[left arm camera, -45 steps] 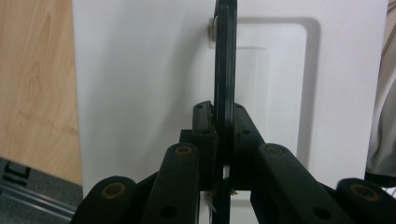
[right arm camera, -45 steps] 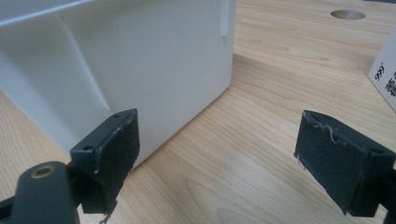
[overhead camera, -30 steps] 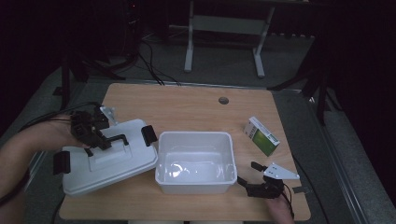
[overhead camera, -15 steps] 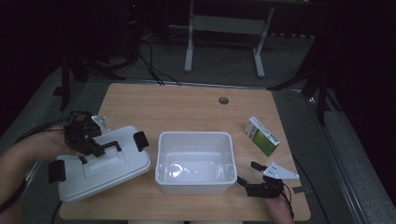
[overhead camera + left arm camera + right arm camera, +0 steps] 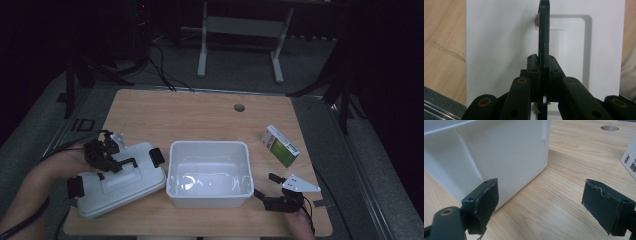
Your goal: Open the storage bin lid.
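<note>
A wooden desk (image 5: pixel 200 115) is seen from above in a dim room, with a person's forearms coming in from the bottom edge. Nearest, at the front right corner of the desk, the right gripper (image 5: pixel 263 197) lies low on the wood, its jaws wide apart with nothing between them; they point toward the front right corner of a white plastic box (image 5: pixel 209 175). In the right gripper view, the left jaw sits just beside the wall of the box (image 5: pixel 499 157) and the right jaw stands well apart from it over bare wood. At the front left, the left gripper (image 5: pixel 116 167) is clamped on the black handle (image 5: pixel 125 163) on top of a white lid (image 5: pixel 117 180). In the left gripper view the jaws are together on the thin black bar of the handle (image 5: pixel 543 37), which runs straight up the middle above the lid's white top (image 5: pixel 499 50). The lid rests on the desk just left of the box, lying at a slant, with a black clip (image 5: pixel 157 156) at its right end near the box rim and another clip (image 5: pixel 75 186) at its left end. The open box stands at the middle of the desk's front half. Farther right, near the edge, lies a small green and white carton (image 5: pixel 281 146). Beyond it, toward the back, is a round hole (image 5: pixel 239 107) in the desk.
</note>
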### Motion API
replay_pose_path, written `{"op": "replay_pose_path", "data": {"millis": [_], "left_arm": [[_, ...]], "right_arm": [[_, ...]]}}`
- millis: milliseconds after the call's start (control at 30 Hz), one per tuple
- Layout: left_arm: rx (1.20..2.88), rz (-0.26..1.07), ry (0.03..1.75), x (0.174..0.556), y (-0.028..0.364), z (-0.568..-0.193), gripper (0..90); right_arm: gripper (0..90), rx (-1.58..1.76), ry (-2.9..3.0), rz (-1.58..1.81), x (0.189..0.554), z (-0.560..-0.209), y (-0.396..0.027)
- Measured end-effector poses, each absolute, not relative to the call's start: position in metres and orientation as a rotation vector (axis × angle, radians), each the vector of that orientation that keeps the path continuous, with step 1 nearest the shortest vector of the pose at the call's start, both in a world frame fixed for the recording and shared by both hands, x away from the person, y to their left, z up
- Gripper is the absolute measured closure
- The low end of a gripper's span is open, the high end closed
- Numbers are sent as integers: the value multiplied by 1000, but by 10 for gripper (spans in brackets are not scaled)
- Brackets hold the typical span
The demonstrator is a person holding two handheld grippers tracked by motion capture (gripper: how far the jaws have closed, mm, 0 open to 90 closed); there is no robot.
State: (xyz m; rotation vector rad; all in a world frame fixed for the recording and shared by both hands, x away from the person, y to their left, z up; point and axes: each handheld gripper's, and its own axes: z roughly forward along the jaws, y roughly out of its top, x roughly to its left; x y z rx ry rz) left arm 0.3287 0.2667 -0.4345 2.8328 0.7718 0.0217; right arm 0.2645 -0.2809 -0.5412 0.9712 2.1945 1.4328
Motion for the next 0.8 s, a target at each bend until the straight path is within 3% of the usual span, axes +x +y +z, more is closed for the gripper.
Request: {"op": "replay_pose_path", "data": {"millis": [800], "left_arm": [[2784, -11, 756, 343, 260, -477, 837]], "right_arm": [[138, 948, 2190, 1412, 265, -542, -281]]}}
